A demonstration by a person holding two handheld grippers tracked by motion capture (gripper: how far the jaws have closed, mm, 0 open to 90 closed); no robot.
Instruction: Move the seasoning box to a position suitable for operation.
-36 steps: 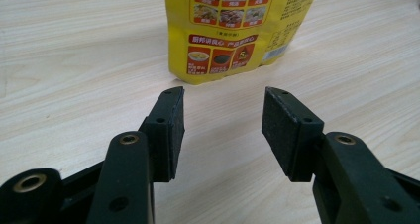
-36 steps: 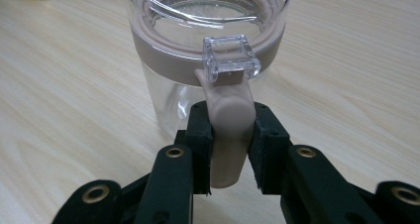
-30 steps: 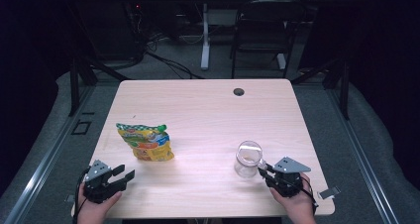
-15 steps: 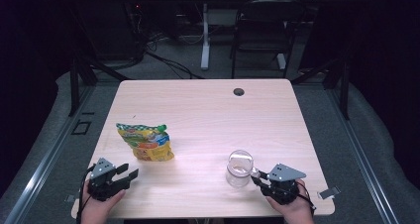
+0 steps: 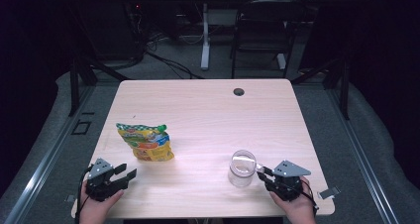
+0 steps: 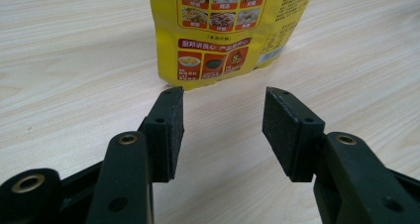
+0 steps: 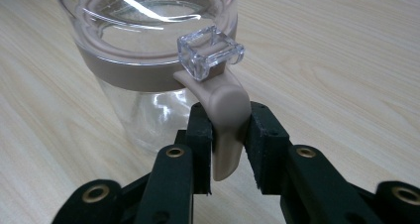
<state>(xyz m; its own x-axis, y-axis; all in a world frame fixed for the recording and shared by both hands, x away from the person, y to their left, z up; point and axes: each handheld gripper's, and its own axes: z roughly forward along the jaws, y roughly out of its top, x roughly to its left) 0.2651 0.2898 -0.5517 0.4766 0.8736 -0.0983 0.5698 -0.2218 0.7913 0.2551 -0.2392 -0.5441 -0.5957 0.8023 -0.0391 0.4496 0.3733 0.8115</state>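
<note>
A clear plastic jar (image 5: pixel 241 167) with a beige band and a see-through lid stands near the front right of the wooden table (image 5: pixel 208 110). In the right gripper view the jar (image 7: pixel 148 60) is close ahead, and my right gripper (image 7: pixel 225 127) is shut on the beige tab (image 7: pixel 225 105) that hangs from its rim below a clear clasp. From above, the right gripper (image 5: pixel 262 173) touches the jar's right side. A yellow snack pouch (image 5: pixel 146 141) lies at the front left. My left gripper (image 5: pixel 126 173) rests just in front of the pouch (image 6: pixel 223 30), open, with nothing between its pads (image 6: pixel 171 130).
A round cable hole (image 5: pixel 238 91) sits near the table's far edge. A small clip (image 5: pixel 328 193) lies at the front right corner. Beyond the table are a chair, a desk leg and cables on the dark floor.
The jar stands a little nearer the table's front edge than a second ago, with the right gripper still on its tab. The left gripper and the pouch have not moved.
</note>
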